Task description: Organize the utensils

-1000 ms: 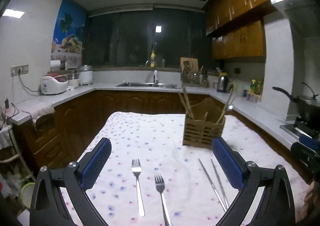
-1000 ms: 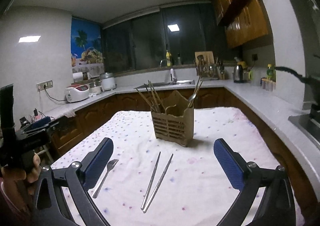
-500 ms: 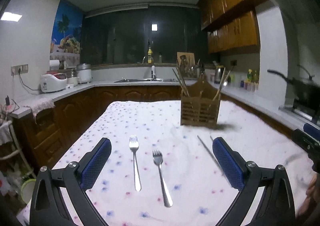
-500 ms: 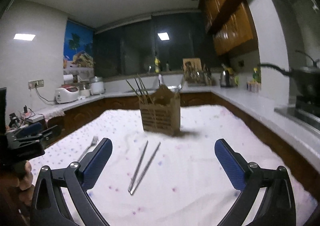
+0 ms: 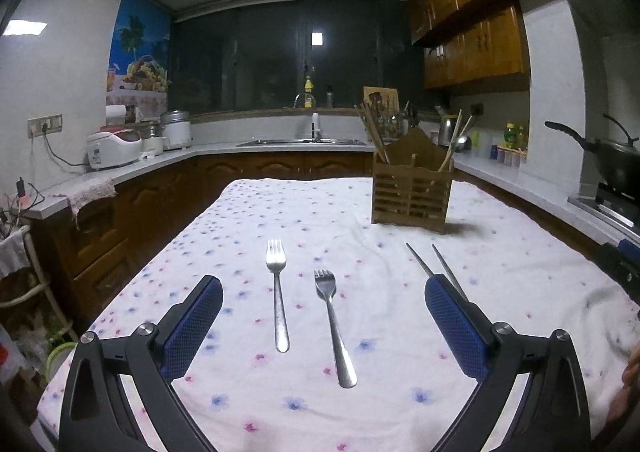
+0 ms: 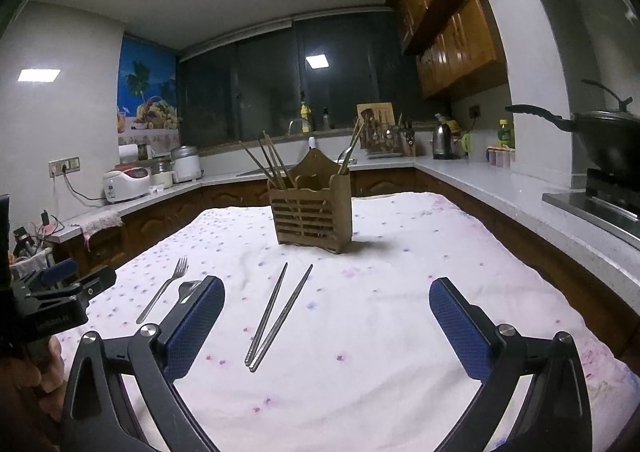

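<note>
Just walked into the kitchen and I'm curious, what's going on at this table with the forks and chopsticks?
A person holds a hand-held gripper in each hand, sorting utensils. The left hand-held gripper is open above two silver metal forks lying on the white flower-print tablecloth. The right hand-held gripper is open near a pair of metal chopsticks. Nothing is gripped yet. The slatted wooden utensil holder already holds wooden chopsticks.

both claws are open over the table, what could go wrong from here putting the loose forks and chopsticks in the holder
1. The metal chopsticks lie crossed at their near ends, so the right claw may pinch only one or scissor them apart.
2. The two forks lie flat on the soft tablecloth; the left claw could bunch up cloth with a handle.
3. The wooden holder stands loose and already holds slanting utensils; a drop-in could catch on them or tip it.
</note>
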